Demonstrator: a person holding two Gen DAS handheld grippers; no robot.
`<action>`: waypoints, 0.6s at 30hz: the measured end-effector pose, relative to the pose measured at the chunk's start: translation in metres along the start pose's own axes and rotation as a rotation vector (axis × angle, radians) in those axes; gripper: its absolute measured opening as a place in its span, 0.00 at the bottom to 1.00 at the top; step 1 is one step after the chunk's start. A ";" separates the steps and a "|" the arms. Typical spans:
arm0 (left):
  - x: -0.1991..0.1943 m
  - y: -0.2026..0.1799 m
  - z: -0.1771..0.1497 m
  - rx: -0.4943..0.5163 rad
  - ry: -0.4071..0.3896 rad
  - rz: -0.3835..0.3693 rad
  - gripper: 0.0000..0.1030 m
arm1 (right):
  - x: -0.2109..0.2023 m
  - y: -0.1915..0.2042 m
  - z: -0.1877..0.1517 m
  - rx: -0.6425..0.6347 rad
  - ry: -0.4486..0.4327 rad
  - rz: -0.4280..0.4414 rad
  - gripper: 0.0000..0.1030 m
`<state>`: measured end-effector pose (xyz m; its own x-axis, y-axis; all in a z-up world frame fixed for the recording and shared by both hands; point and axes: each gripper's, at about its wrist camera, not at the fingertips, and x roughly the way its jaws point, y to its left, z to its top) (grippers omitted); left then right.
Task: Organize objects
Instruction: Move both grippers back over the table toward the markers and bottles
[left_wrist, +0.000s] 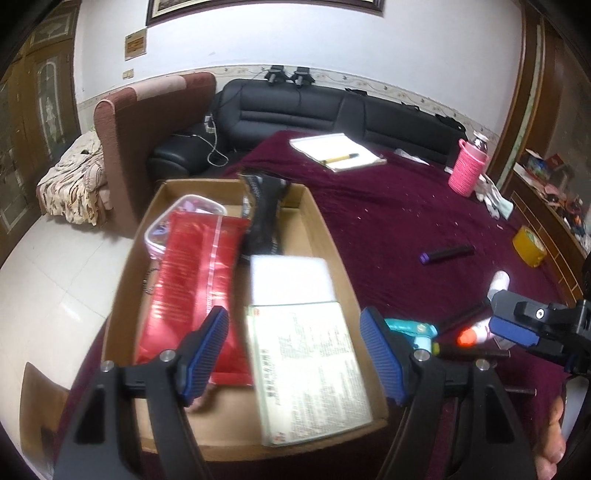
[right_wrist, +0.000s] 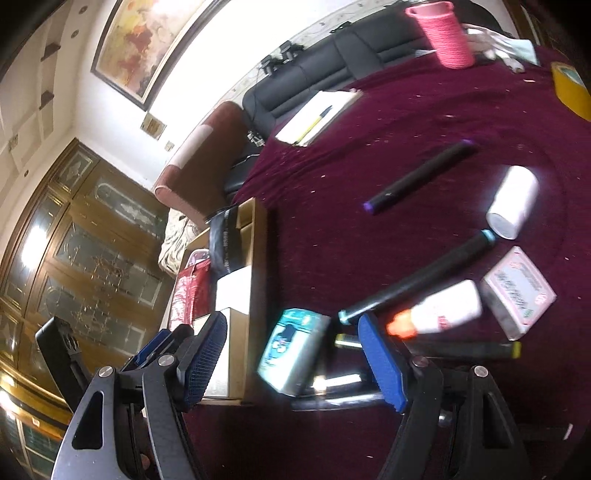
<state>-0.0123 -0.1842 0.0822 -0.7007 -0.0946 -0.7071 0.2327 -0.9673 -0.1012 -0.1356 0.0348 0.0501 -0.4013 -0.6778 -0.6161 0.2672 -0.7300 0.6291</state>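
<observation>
1. Nearest our left lens, the left tool (left_wrist: 295, 354) hangs over the near end of the cardboard box (left_wrist: 334, 240) with its blue pads spread wide and nothing gripped; the printed carton (left_wrist: 310, 369) lies below the gap, untouched.
2. Our right tool (right_wrist: 295, 362) is likewise well open and empty, poised above the teal pack (right_wrist: 295, 350) that lies on the tabletop (right_wrist: 369, 147) just beside the box wall.
3. We judge the step in hand to be collecting the next loose item. To do it well, we should centre the pads on the teal pack's narrow sides, come down until they straddle it, and close squarely so it does not twist.
4. We should keep clear of the black markers (right_wrist: 417, 277) and the orange-capped glue bottle (right_wrist: 439, 310) lying close by.
5. Inside the box we see a red foil pouch (left_wrist: 195, 280), a clear lidded tub (left_wrist: 184, 218) partly under it, a black packet (left_wrist: 266, 214) leaning at the far end, a white block (left_wrist: 291, 278), and the printed carton.
6. Free floor in the box looks scarce, so we would place the pack near the front edge.
7. A pink woven cup (right_wrist: 443, 33) stands far off; what it contains is hidden.
</observation>
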 end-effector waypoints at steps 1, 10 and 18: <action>0.001 -0.004 -0.001 0.007 0.004 0.002 0.71 | -0.002 -0.004 0.000 0.006 -0.003 0.000 0.77; 0.007 -0.039 -0.001 0.080 0.024 0.009 0.71 | -0.032 -0.045 0.012 0.057 -0.047 -0.030 0.77; 0.029 -0.092 0.015 0.216 0.050 -0.016 0.72 | -0.083 -0.111 0.032 0.114 -0.247 -0.205 0.77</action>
<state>-0.0640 -0.1015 0.0820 -0.6678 -0.0726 -0.7408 0.0684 -0.9970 0.0360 -0.1599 0.1748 0.0459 -0.6407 -0.4660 -0.6102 0.0648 -0.8247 0.5619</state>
